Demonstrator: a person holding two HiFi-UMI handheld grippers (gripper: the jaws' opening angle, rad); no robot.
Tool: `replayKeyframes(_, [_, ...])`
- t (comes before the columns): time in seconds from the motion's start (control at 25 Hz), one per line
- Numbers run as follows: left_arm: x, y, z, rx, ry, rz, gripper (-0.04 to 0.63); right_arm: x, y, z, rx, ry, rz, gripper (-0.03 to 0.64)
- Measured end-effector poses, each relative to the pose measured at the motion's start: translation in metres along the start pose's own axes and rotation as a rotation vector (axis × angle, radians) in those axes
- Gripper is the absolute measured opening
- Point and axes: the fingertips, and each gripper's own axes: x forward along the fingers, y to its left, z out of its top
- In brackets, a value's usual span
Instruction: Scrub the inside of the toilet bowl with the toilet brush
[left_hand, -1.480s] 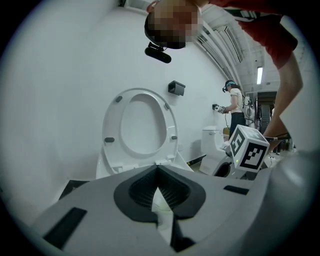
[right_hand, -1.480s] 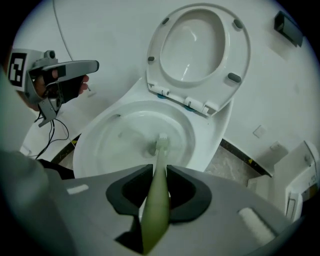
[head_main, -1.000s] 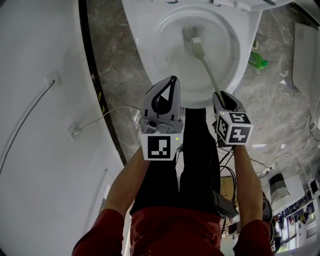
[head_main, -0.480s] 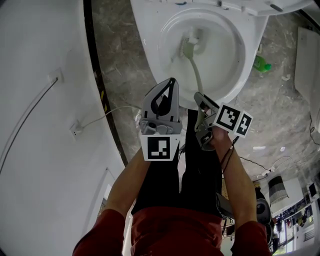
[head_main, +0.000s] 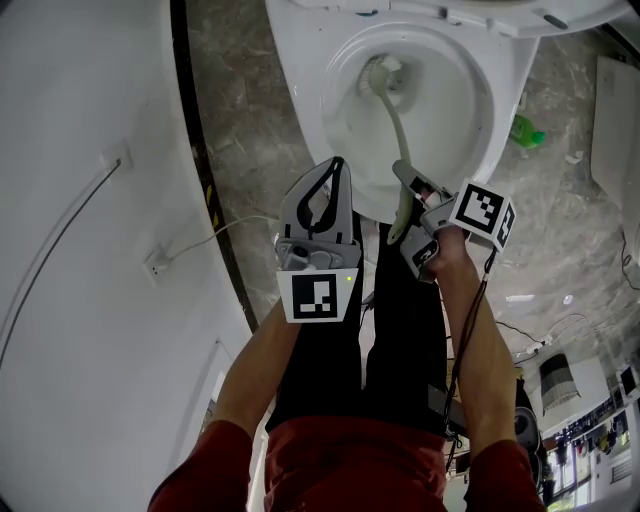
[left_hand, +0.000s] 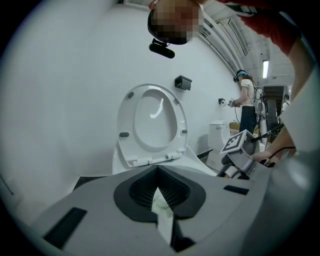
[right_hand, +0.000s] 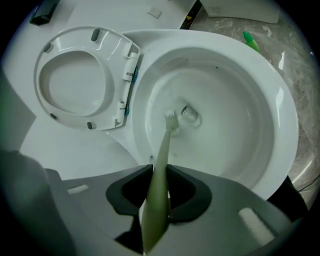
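Observation:
The white toilet bowl (head_main: 500, 90) fills the top of the head view, and its rim (right_hand: 280, 125) curves across the right gripper view. My right gripper (head_main: 405, 205) is shut on the pale green handle (right_hand: 159, 170) of the toilet brush. The brush head (head_main: 378, 74) rests low in the bowl by the drain (right_hand: 190, 114). My left gripper (head_main: 338, 163) hovers over the bowl's near rim, to the left of the right one, with its jaws together. A small pale slip (left_hand: 161, 204) shows at their seam.
The seat and lid (left_hand: 152, 122) stand raised against the white wall (head_main: 80, 150). A cable and a socket (head_main: 155, 265) run along that wall. A green bottle (head_main: 525, 130) lies on the marble floor, right of the toilet. Another person (left_hand: 247, 105) stands far off.
The right gripper has twisted and shifted left toward the left gripper. The brush head has swept across the bowl toward the drain. The left gripper has stayed put.

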Motion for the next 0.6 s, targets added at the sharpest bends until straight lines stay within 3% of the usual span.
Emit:
replayKeyframes(0.08, [0.0, -0.002, -0.001, 0.002, 0.005, -0.004, 0.005, -0.002, -0.001, -0.004, -0.04, 0.016, -0.017, 0.098])
replayKeyframes(0.16, [0.001, -0.003, -0.003, 0.003, 0.012, -0.009, 0.005, -0.008, 0.0, -0.006, -0.154, 0.029, -0.06, 0.098])
replayKeyframes(0.4, [0.002, -0.005, -0.003, 0.004, 0.019, -0.011, 0.005, -0.029, 0.001, 0.002, -0.721, 0.048, -0.304, 0.098])
replayKeyframes(0.6, [0.006, -0.006, -0.003, -0.005, 0.025, -0.007, 0.005, -0.032, -0.004, 0.013, -1.11, 0.086, -0.486, 0.097])
